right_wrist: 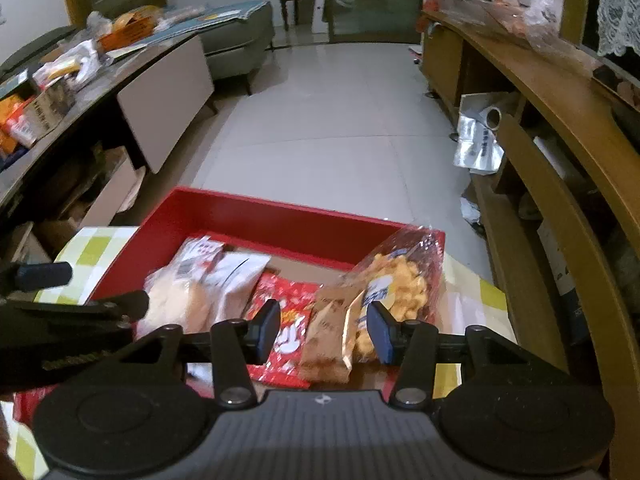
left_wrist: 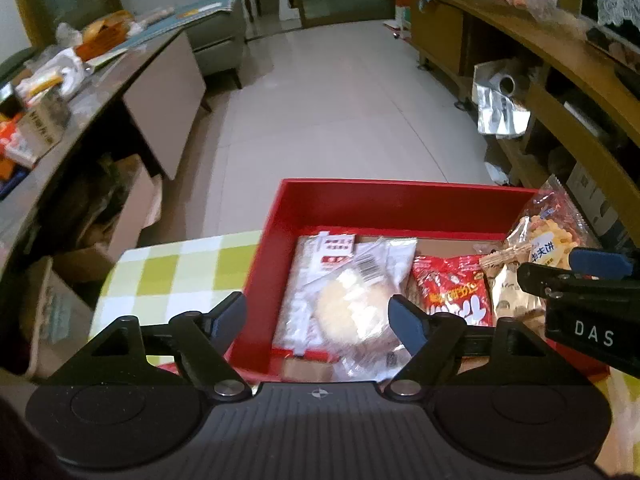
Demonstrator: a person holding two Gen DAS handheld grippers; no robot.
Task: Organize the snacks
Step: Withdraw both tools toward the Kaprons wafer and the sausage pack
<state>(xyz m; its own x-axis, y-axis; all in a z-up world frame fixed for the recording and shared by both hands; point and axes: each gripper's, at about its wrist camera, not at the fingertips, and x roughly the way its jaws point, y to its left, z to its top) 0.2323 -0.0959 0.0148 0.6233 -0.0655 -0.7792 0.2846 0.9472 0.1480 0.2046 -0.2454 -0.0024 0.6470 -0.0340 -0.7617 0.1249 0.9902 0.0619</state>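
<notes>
Both grippers hang over the red box [left_wrist: 400, 200] on the checked tabletop [left_wrist: 180, 268], left gripper [left_wrist: 318, 314] wide and empty above the bread bag [left_wrist: 352, 304], right gripper [right_wrist: 324, 330] half open around the brown packet [right_wrist: 328, 332], because the snacks lie side by side inside.

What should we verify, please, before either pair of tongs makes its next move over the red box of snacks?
1. Left tongs open, nothing pinched: ok.
2. Right tongs clear of the brown packet seen between the pads: cannot tell.
3. Bun in clear wrap lies inside the red box: ok.
4. Red packet lies flat in the box: ok.
5. Bag of yellow puffs fully inside: not ok, it leans on the right wall.
6. Free room at the box's far end: ok.
</notes>
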